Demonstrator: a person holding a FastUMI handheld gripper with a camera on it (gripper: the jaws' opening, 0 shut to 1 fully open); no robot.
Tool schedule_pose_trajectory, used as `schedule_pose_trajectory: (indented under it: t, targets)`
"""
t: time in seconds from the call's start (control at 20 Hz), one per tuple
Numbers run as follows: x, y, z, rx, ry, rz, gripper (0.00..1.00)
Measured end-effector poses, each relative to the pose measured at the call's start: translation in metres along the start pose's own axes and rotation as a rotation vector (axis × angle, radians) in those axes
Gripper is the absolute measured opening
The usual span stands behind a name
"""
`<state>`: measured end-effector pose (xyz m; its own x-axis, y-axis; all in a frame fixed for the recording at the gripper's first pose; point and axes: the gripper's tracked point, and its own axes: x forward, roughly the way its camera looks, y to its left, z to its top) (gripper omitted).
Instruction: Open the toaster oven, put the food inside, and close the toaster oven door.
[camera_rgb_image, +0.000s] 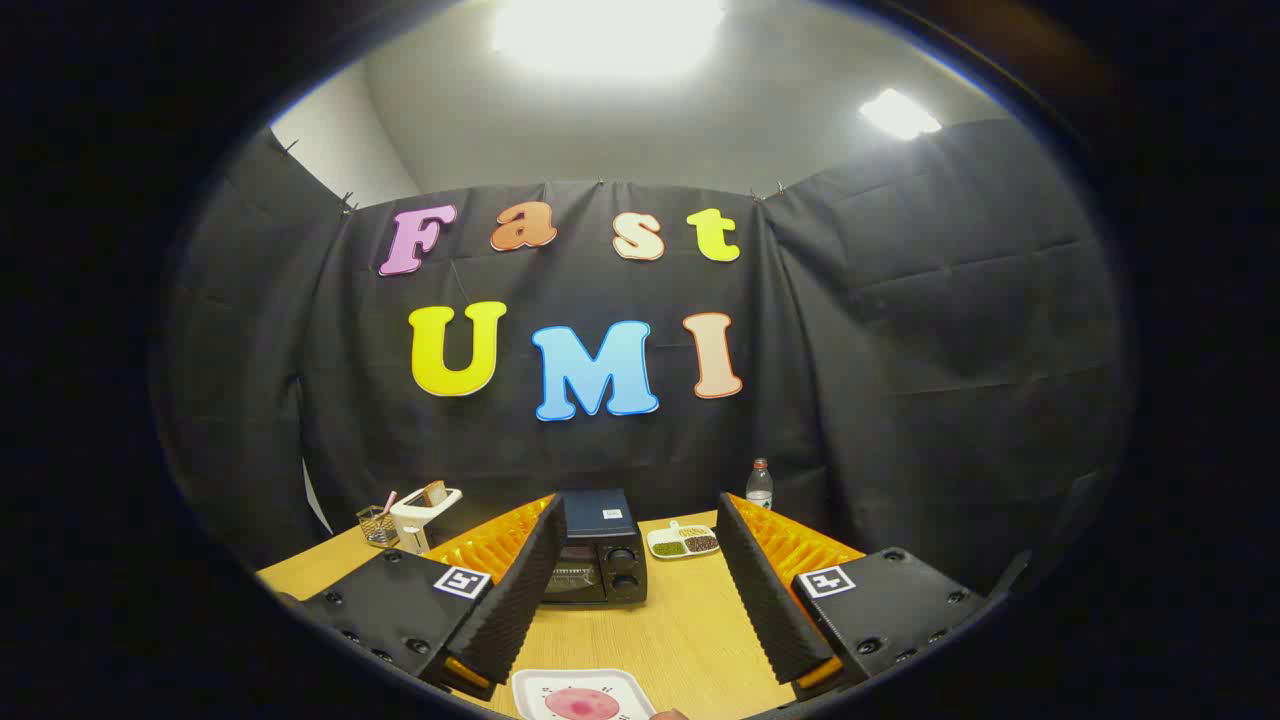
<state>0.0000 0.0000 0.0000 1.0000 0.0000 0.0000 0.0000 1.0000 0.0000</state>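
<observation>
Toaster oven (597, 560) sits beyond the wide-open, empty jaws, door closed.

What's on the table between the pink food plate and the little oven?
Nothing, just bare wooden table, as the gripper view shows. The open gripper hangs above that stretch, the plate near and the oven beyond.

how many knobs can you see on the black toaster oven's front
2 round black knobs, stacked: upper, lower, at the right of the black toaster oven, beyond the open gripper. A finger hides its left side; more possible.
</observation>
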Motion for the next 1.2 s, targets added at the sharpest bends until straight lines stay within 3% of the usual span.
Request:
schedule_pose_trajectory:
  t: [1.2]
  targets:
    - [-0.01, 0.027, 0.005, 0.007, -0.009, -0.034, 0.96]
